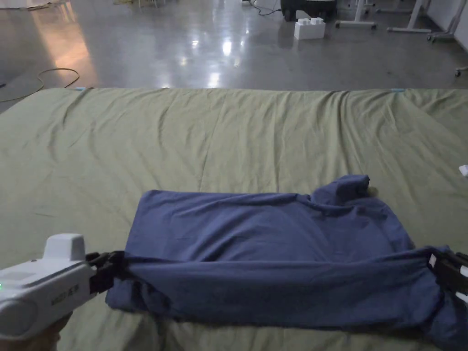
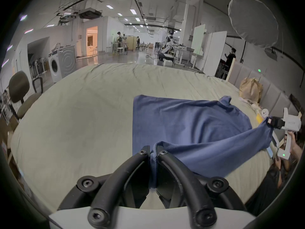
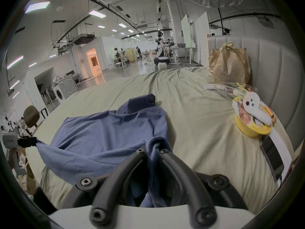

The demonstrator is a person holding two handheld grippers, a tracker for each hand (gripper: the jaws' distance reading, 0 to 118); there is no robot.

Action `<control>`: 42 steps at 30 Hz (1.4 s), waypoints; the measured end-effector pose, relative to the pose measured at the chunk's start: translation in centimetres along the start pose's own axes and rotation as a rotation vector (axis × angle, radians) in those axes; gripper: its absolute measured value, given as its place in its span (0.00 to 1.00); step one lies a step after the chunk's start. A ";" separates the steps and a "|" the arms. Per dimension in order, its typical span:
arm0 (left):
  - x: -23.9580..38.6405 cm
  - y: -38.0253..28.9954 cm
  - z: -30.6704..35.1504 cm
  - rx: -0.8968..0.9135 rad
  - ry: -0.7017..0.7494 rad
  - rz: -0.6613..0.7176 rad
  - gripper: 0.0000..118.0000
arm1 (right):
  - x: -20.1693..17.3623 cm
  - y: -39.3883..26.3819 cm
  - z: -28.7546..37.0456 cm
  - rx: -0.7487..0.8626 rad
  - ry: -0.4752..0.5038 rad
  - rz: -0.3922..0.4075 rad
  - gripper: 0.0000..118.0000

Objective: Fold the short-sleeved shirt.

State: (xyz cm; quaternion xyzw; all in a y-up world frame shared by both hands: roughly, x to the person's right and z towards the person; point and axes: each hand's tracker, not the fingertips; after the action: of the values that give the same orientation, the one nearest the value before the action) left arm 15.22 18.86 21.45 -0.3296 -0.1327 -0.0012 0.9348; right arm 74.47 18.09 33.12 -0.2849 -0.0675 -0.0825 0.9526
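Note:
A blue short-sleeved shirt lies crosswise on the olive bedsheet, its far part flat and a sleeve sticking up at the back right. Its near edge is lifted and stretched taut between both grippers. My left gripper is shut on the shirt's left end, with cloth bunched between the jaws in the left gripper view. My right gripper is shut on the right end, with blue cloth pinched in the right gripper view. Each gripper view shows the other gripper holding its corner.
A brown paper bag stands against the padded headboard on the right, with a yellow tub and packets beside it on the bed. A white block sits on the shiny floor beyond the bed. An office chair stands left.

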 end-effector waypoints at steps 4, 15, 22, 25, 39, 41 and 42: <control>0.4 2.8 -4.9 -0.065 0.013 -0.009 0.05 | -0.4 2.1 -5.4 -0.081 -0.058 0.021 0.07; 0.0 2.3 -3.1 0.019 0.031 0.115 0.64 | 0.4 1.5 -6.2 -0.096 -0.048 0.047 0.66; 3.2 2.6 12.3 0.294 0.031 -0.093 0.64 | -1.2 1.6 8.1 0.189 0.034 0.118 0.66; 5.6 0.8 17.7 0.436 0.134 -0.205 0.64 | -2.4 0.0 13.6 0.279 0.055 0.134 0.66; 13.1 -6.1 29.2 0.570 0.032 -0.156 0.00 | -8.7 -4.9 25.8 0.461 0.048 0.151 0.00; 12.9 -5.6 28.9 0.548 0.034 -0.151 0.00 | -8.7 -5.1 25.5 0.411 0.051 0.124 0.00; 12.6 -5.6 28.7 0.544 0.022 -0.143 0.00 | -8.7 -5.1 25.5 0.411 0.056 0.114 0.00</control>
State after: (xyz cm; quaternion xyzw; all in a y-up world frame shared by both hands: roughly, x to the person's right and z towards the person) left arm 19.82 33.24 49.47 -0.0563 -0.1408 -0.0352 0.9878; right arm 62.91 29.00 55.41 -0.0857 -0.0401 -0.0210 0.9953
